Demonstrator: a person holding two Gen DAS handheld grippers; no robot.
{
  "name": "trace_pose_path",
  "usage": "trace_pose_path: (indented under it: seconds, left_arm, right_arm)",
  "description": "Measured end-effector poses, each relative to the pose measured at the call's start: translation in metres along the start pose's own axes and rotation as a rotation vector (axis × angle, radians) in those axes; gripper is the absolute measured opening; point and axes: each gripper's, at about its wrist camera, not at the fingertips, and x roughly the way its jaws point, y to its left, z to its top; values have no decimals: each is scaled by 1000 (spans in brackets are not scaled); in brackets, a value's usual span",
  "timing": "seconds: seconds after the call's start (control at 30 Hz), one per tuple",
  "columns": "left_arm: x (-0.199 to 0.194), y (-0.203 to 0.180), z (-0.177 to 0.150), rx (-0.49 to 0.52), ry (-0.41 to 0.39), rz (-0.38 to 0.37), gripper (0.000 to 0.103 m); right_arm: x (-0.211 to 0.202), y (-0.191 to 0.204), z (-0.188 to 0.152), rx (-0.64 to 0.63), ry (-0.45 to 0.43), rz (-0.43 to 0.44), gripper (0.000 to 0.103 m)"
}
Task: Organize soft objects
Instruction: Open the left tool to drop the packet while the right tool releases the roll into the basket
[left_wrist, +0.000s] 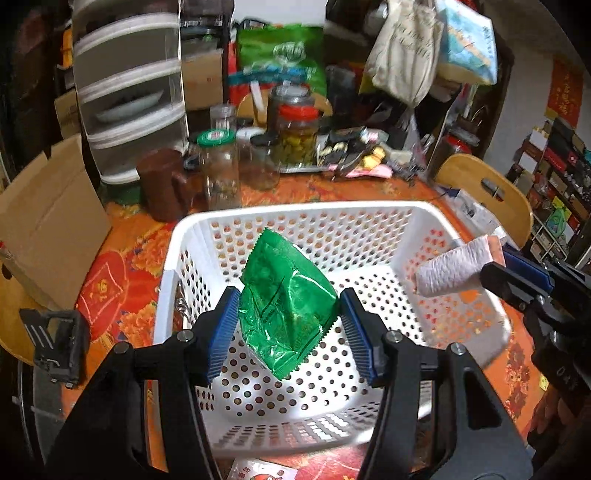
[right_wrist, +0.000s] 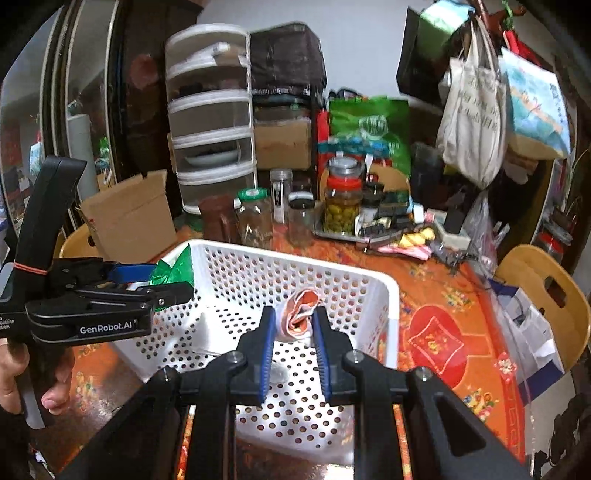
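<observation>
A white perforated basket (left_wrist: 295, 214) stands on the orange patterned table; it also shows in the right wrist view (right_wrist: 384, 295). My left gripper (left_wrist: 288, 306) is shut on a green foil snack bag (left_wrist: 284, 295) and holds it over the basket's inside. In the right wrist view the left gripper (right_wrist: 173, 284) comes in from the left with the green bag (right_wrist: 177, 267) at its tips. My right gripper (right_wrist: 293, 321) is shut on a folded white and pink cloth (right_wrist: 301, 314) above the basket. In the left wrist view that cloth (left_wrist: 458, 266) hangs over the basket's right rim, held by the right gripper (left_wrist: 495, 269).
Behind the basket stand glass jars (left_wrist: 219, 166), a brown mug (left_wrist: 162, 184), a pickle jar (left_wrist: 297, 136) on a tray, a white drawer unit (left_wrist: 129, 85) and a cardboard box (left_wrist: 48, 221). Wooden chairs (right_wrist: 543, 288) flank the table. Bags hang at the back right.
</observation>
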Motion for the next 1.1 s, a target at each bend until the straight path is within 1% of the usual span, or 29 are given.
trace_pose_path:
  seconds: [0.1,0.27,0.43,0.53,0.67,0.7,0.73,0.77,0.8,0.83,0.87,0.97,1.0,1.03,1.07,1.1]
  left_arm:
    - [27,4,3,-7,73,7,53]
    - [57,5,1,-20,137,38,53]
    - [67,3,-5,-20,162,30,54]
    - [66,4,-7,-25,147,14,60]
    - [62,6,-6,-44,143,2,64]
    - [59,7,-6,-44,138,3,67]
    - [57,7,-6,-44,134,1,68]
    - [54,6,-6,-45,127,1,73]
    - [50,6,-6,-46,119,0,80]
    - [46,6,-5,-45,111,-2,83]
    - [40,4,-4,-41,103,1,88]
    - [17,2,-4,-30,75,5,95]
    - [6,1,-5,-24,57,-1,101]
    - [-6,0,-6,-15,32,-7,103]
    - [-22,-1,-9,0,3,-13,103]
    - [-39,-1,-14,10,-22,-23,103]
  right_arm:
    - [24,-2,0,4,65,-5,19]
    - [56,-4,-3,11,144,-11,19]
    - [71,-4,-7,10,182,-12,19]
    - [79,-5,-10,17,207,-6,20]
    - [77,-5,-11,26,196,-10,23]
    - [76,-5,-10,28,193,-4,27]
    - [73,-5,-9,28,188,-3,35]
    - [69,-4,-8,27,177,-9,40]
    - [64,-3,-6,26,163,-8,52]
    - [59,-3,-4,27,152,-4,61]
    - [53,-2,-2,28,142,1,63]
    - [32,-2,1,30,110,5,67]
    - [21,-2,0,34,99,9,72]
    - [12,-2,-1,38,92,12,76]
    - [-1,-3,-3,44,73,20,77]
    - [-14,-3,-6,51,50,27,81]
